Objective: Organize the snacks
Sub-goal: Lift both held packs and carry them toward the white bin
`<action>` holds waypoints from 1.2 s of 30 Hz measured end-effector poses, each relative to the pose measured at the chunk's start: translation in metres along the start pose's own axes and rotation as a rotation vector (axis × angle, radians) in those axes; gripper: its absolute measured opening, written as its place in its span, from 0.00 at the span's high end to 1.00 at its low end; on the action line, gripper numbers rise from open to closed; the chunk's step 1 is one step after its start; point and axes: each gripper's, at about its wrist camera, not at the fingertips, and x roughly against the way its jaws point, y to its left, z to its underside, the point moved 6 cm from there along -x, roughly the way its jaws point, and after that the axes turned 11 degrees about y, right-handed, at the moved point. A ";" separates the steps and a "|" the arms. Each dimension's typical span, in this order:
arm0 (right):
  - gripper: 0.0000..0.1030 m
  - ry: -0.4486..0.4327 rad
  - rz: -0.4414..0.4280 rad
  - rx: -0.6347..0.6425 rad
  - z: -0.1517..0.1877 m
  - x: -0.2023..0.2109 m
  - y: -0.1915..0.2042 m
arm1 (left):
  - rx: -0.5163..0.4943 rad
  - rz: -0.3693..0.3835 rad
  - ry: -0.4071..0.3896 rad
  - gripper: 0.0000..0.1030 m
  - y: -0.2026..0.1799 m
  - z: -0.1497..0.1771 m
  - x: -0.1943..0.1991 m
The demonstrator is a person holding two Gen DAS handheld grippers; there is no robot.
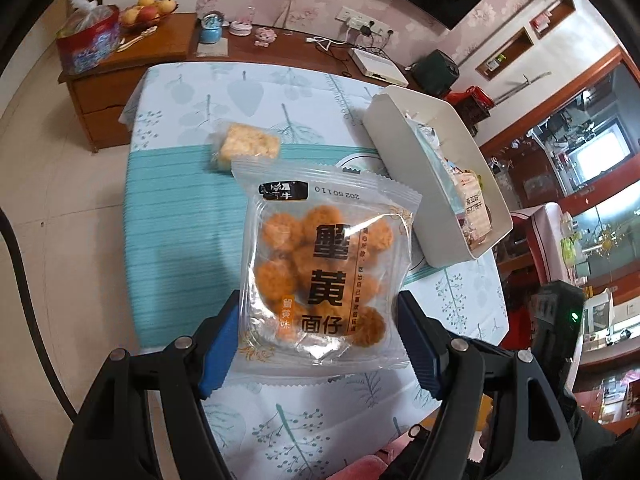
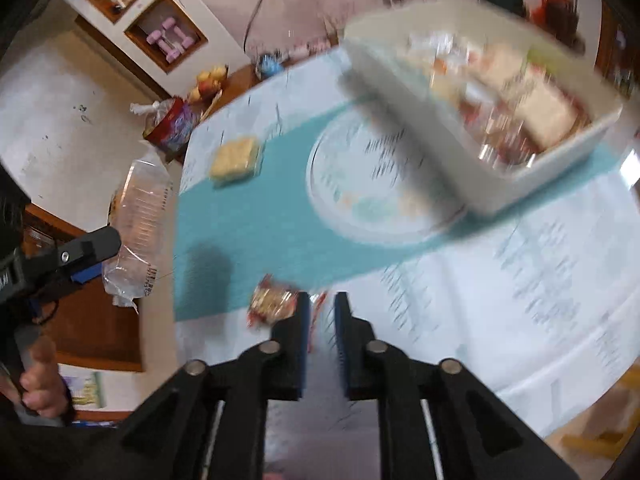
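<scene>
Crinkly clear packet (image 1: 320, 276) of fragile orange balls hangs light above the tabletop (image 1: 168, 240), left tool (image 1: 316, 344) pinching its lower sides; right tool (image 2: 322, 312) nearly closed beside a small wrapper (image 2: 272, 300).

Packet (image 1: 320, 276): clear film, orange balls, black print. Cloth (image 1: 192, 240): teal striped band; white areas with grey-blue leaf pattern. Bin (image 1: 424, 184): white. Far cake (image 1: 248, 146): pale yellow. Gripper pads (image 1: 218, 344): blue.
</scene>
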 end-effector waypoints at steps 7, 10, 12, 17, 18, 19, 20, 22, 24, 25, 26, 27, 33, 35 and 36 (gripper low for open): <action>0.65 0.138 -0.061 -0.076 0.002 -0.034 0.009 | 0.058 -0.005 -0.015 0.29 0.018 0.016 0.007; 0.50 0.184 -0.063 -0.092 0.000 -0.047 0.018 | 0.081 -0.007 -0.021 0.29 0.026 0.022 0.012; 0.47 0.207 -0.055 -0.092 -0.003 -0.054 0.024 | 0.090 -0.006 -0.022 0.29 0.031 0.024 0.014; 0.28 0.267 0.041 -0.109 -0.009 -0.072 0.034 | 0.117 -0.001 -0.019 0.29 0.042 0.031 0.016; 0.28 0.276 0.044 -0.113 -0.011 -0.076 0.036 | 0.122 0.000 -0.018 0.29 0.045 0.032 0.016; 0.28 0.287 0.050 -0.118 -0.014 -0.080 0.039 | 0.126 0.000 -0.016 0.29 0.047 0.033 0.016; 0.28 0.292 0.060 -0.118 -0.015 -0.082 0.041 | 0.128 0.000 -0.015 0.29 0.049 0.034 0.016; 0.28 0.311 0.112 -0.119 -0.020 -0.090 0.045 | 0.136 0.000 -0.015 0.29 0.052 0.036 0.017; 0.27 0.328 0.155 -0.130 -0.023 -0.097 0.047 | 0.151 0.007 -0.018 0.29 0.057 0.037 0.019; 0.27 0.341 0.176 -0.150 -0.025 -0.101 0.046 | 0.154 0.009 -0.020 0.29 0.058 0.037 0.019; 0.27 0.348 0.192 -0.164 -0.025 -0.104 0.046 | 0.158 0.012 -0.021 0.29 0.060 0.037 0.020; 0.27 0.360 0.216 -0.178 -0.026 -0.107 0.044 | 0.159 0.013 -0.022 0.29 0.061 0.037 0.020; 0.31 0.399 0.315 -0.224 -0.028 -0.116 0.039 | 0.176 0.025 -0.029 0.29 0.066 0.040 0.023; 0.42 0.409 0.341 -0.229 -0.028 -0.115 0.036 | 0.188 0.031 -0.029 0.29 0.068 0.040 0.023; 0.43 0.413 0.334 -0.229 -0.028 -0.115 0.036 | 0.191 0.032 -0.029 0.29 0.069 0.040 0.022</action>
